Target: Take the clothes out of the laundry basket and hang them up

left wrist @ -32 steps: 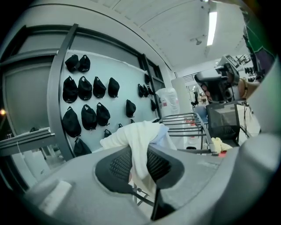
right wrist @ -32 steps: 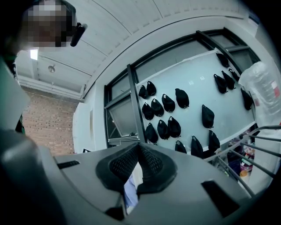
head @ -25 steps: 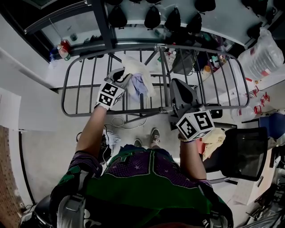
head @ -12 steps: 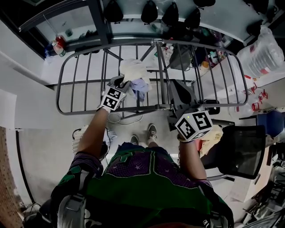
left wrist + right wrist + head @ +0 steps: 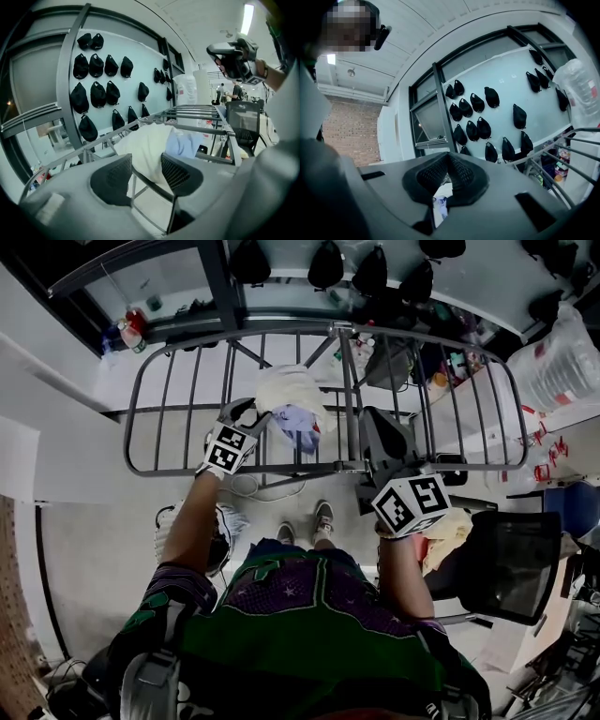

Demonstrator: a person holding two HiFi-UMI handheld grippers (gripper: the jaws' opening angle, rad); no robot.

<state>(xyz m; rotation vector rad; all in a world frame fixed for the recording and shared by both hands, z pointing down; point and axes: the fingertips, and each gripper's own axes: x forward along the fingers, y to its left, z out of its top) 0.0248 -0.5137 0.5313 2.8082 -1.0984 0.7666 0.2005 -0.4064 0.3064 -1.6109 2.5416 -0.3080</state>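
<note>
Just left of the middle hinge of a grey metal folding drying rack [image 5: 291,468], a cream-white cloth [image 5: 286,388] lies draped over the rails with a pale blue garment [image 5: 302,424] bunched against it. In the head view the heap is a little longer from far to near than across. The cream part points to the far side and the blue part toward the person, so its long axis runs roughly along the rack's thin cross bars and not along the rack's length. Both pieces sag between the rails rather than lying flat.

The left gripper [image 5: 145,176], held in the left hand [image 5: 214,465], sits at the near left edge of the heap and tips downward. Its jaws have just been opening and now stand apart. One rack rail and the near fold of the cream cloth show in the gap, but neither dark ribbed pad presses on the fabric, so the cloth is released and rests on the rack alone.

The right gripper [image 5: 449,173] is held about level just right of the hinge, apart from the clothes. Its jaws are clenched together with nothing between them.

A pale yellow cloth [image 5: 448,532] lies low at the person's right, just beside a black mesh chair [image 5: 511,563]. Rows of black caps [image 5: 96,93] hang on the pale wall beyond the rack.
</note>
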